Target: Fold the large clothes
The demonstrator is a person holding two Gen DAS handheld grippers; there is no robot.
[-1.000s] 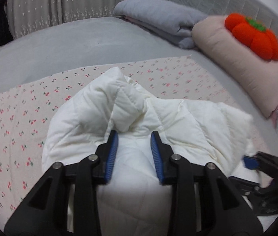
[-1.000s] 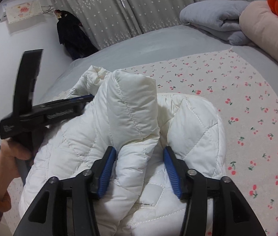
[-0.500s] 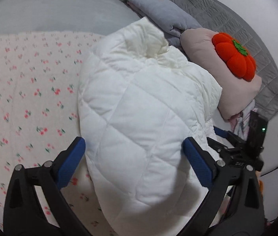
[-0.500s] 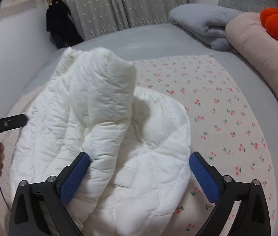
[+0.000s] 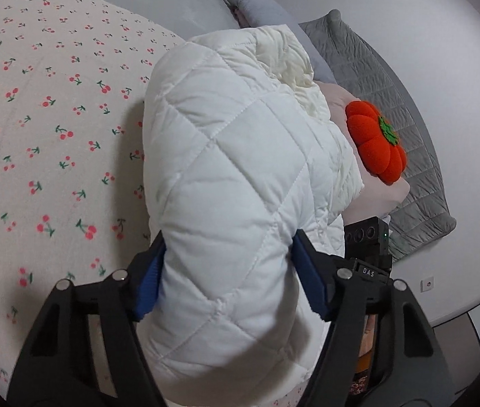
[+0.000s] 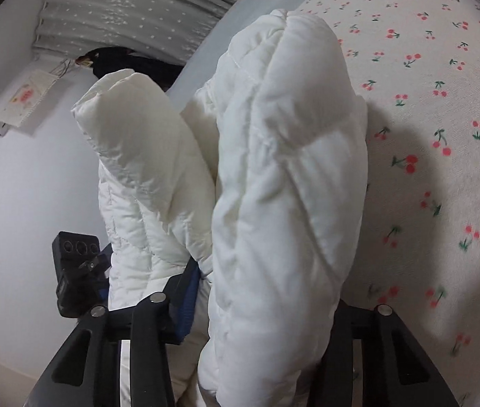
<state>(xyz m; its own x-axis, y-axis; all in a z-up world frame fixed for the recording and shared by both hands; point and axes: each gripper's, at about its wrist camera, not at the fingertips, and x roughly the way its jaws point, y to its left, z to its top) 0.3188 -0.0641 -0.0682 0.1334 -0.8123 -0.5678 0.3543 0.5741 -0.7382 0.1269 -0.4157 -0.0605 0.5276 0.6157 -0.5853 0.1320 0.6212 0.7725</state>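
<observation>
"DAS" label on the right tool [image 5: 369, 271] beside the white quilted jacket [image 5: 233, 176]

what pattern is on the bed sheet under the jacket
Small red cherries with green stems on cream sheet, clearest in the left wrist view.

Matt white quilted jacket [image 5: 236, 183] — puffy stitched cloth; cherry-print sheet [image 5: 46, 129] soft cotton; pumpkin cushion [image 5: 375, 142] plush.

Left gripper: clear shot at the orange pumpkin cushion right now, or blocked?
Probably blocked. The left gripper has the white quilted jacket bulging between its closing jaws, and the pumpkin cushion sits beyond the jacket's far edge on the pink pillow.
</observation>
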